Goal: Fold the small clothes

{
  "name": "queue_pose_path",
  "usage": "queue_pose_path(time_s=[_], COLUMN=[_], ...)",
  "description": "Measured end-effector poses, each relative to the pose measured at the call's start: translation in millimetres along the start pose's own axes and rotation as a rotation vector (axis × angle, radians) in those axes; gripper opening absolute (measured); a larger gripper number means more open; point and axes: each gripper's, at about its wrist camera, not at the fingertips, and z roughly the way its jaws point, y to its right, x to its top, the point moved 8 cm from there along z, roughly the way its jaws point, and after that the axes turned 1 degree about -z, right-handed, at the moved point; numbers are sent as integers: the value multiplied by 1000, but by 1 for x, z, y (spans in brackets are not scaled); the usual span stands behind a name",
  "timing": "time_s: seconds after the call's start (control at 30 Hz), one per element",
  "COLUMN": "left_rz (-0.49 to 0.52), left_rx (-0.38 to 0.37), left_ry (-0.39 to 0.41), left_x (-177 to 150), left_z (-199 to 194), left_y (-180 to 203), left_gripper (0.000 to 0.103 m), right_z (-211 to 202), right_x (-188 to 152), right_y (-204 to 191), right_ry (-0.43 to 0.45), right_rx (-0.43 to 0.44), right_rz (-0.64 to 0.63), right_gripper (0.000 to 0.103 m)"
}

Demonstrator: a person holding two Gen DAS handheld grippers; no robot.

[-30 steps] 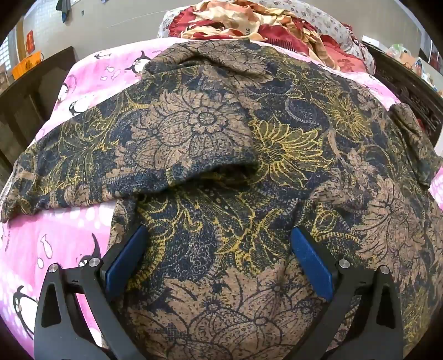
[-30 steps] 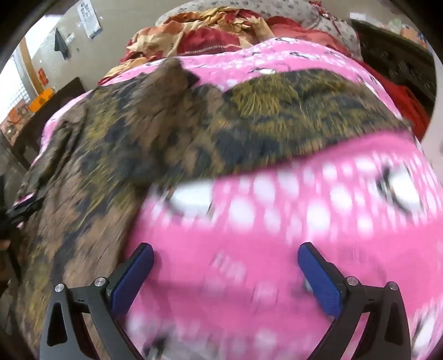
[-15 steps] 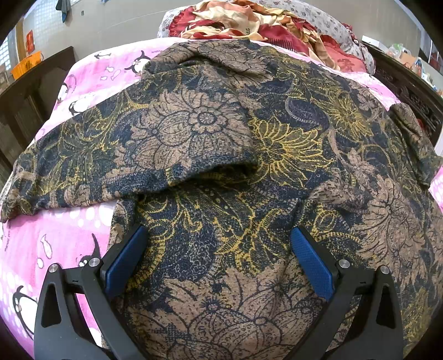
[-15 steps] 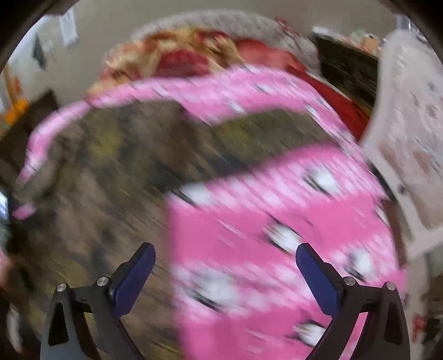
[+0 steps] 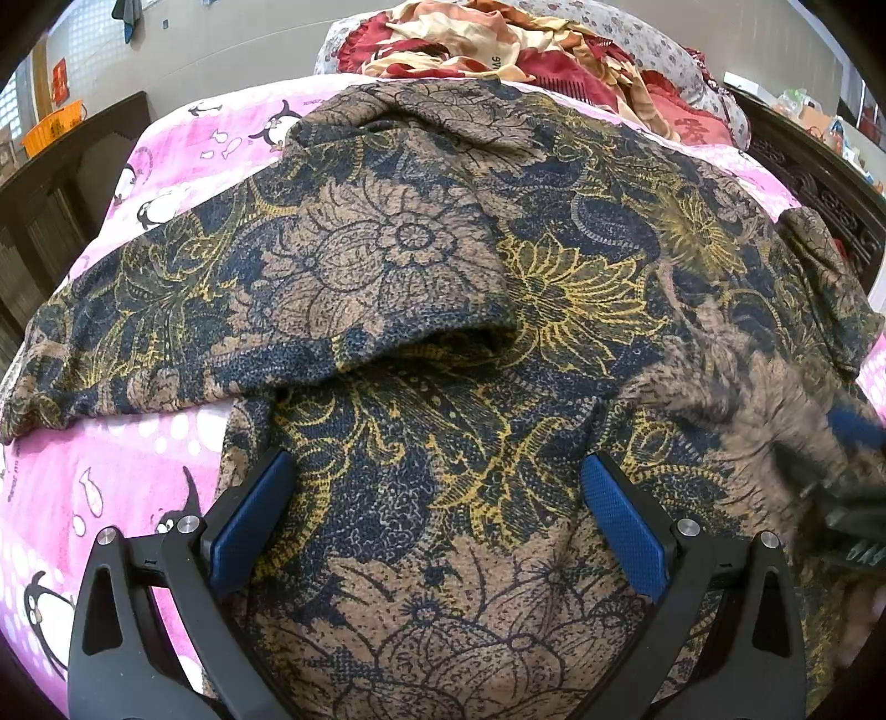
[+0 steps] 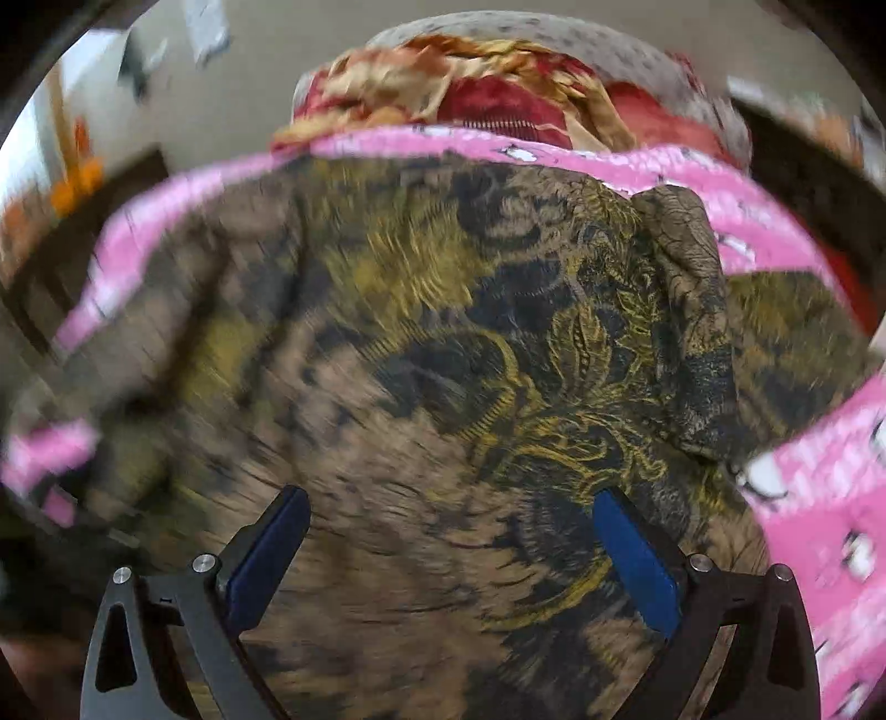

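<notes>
Your left gripper (image 5: 437, 520) and right gripper (image 6: 448, 554) both hang spread apart, holding nothing, the floral garment (image 5: 443, 343) lying beneath and ahead of the fingers; next, likely pinch an edge to fold

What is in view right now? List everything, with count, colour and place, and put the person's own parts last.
floral garment: one, brown, navy and yellow, spread over the bed, one sleeve folded across its body.
penguin bedsheet: one, pink with white spots, under the garment.
crumpled bedding: one heap, red and cream, at the far end of the bed.
bed frame: one, dark carved wood, along the far right side.
orange basket: one, far left by the wall.
left gripper: one, black with blue pads, open over the garment's near part.
right gripper: one, black with blue pads, open above the garment, view blurred.
</notes>
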Motion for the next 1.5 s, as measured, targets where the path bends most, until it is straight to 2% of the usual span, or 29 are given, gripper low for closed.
queue_pose_path(time_s=[0.07,0.1,0.23,0.43,0.47,0.83,1.5], left_rz=[0,0,2,2,2,-6,-12], left_rx=[-1,-1,2,3,3,-5,-9], left_ry=[2,0,1,1,1,1,4], left_x=[0,0,0,0,0,3,8], left_z=[-1,0,0,0,0,5,10], left_y=[-1,0,-2,-2,-2,-4,-5], left_gripper=[103,103,103,103,103,103,103], right_z=[-2,-2,-4,-4,-3,-3,-3], right_x=[-2,-1,-1,6,-1,-1,1], right_y=[5,7,5,3,4,5,5], right_ry=[39,32,49,54,58,64,84], right_rx=[51,67,32,35,39,36,0], right_rz=[52,64,43,48,52,53,56], right_gripper=[103,103,103,103,103,103,103])
